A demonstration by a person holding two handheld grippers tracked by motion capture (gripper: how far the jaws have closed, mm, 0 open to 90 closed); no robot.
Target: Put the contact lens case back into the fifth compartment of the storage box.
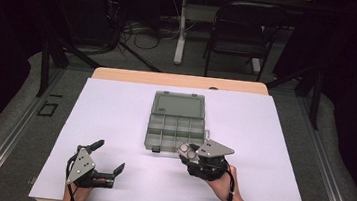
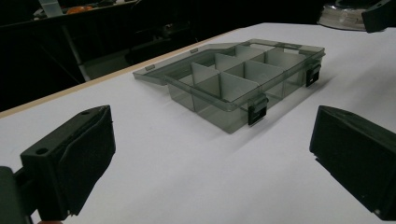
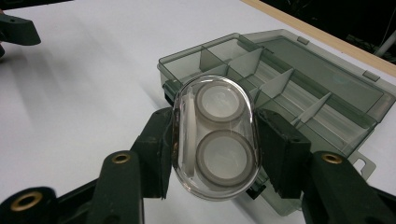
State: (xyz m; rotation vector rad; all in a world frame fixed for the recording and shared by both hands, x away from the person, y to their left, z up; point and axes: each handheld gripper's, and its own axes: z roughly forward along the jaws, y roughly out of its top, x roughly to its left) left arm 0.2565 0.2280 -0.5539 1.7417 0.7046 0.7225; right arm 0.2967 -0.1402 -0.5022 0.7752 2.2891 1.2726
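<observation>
1. While your right gripper (image 3: 212, 144) hangs at the near right corner of the organizer box (image 1: 176, 123), its two black fingers (image 3: 156, 149) pinch a clear oval case (image 3: 214, 137) from both sides; the pads press flat against the case walls.
2. Between those fingers, the clear oval case stands on end, with two round grey-rimmed discs stacked one above the other inside it.
3. Just beyond the fingertips of the right gripper lies the organizer box, lid folded flat open away from you, its compartments divided by thin walls. The case overlaps the box's near edge in the right gripper view; whether they touch cannot be told.
4. Your left gripper (image 1: 109, 159) rests low over the white table cover (image 1: 116, 104), fingers (image 2: 70, 163) spread wide with nothing between them.
5. Ahead of the left fingertips, well apart from them, the organizer box shows its two black latches (image 2: 258, 112) on the near wall.
</observation>
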